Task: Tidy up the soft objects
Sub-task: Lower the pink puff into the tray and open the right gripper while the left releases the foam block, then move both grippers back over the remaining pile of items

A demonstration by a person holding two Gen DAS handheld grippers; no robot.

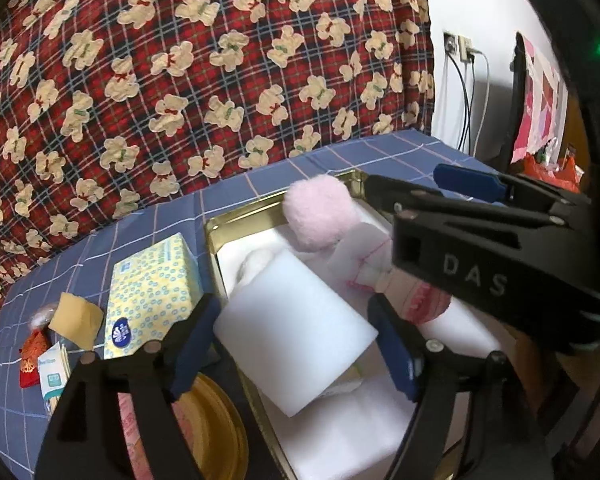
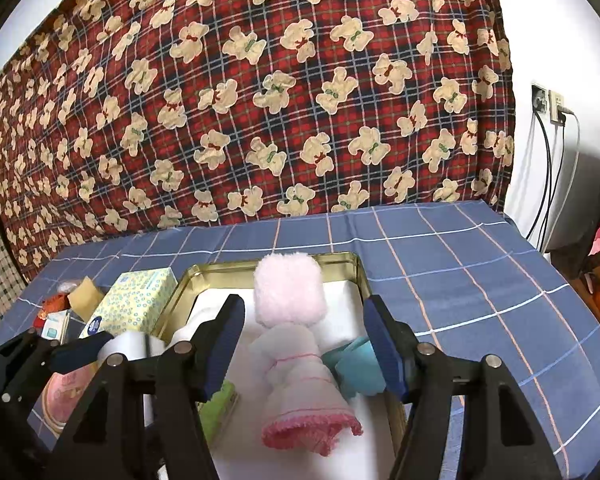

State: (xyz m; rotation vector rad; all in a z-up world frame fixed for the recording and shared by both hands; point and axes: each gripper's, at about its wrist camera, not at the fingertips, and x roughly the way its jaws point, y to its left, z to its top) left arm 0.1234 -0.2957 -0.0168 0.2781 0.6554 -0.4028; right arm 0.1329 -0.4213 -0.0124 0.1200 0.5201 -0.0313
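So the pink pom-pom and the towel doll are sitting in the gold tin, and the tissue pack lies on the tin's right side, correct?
Not quite. The tissue pack lies on the left side of the gold tin, as the right wrist view shows. The pink pom-pom and towel doll are indeed in the tin.

Both wrist cameras look forward and downward, close over the gold tin. The left view sits further left; both share the tin, blue checked cloth and bear-print backdrop.
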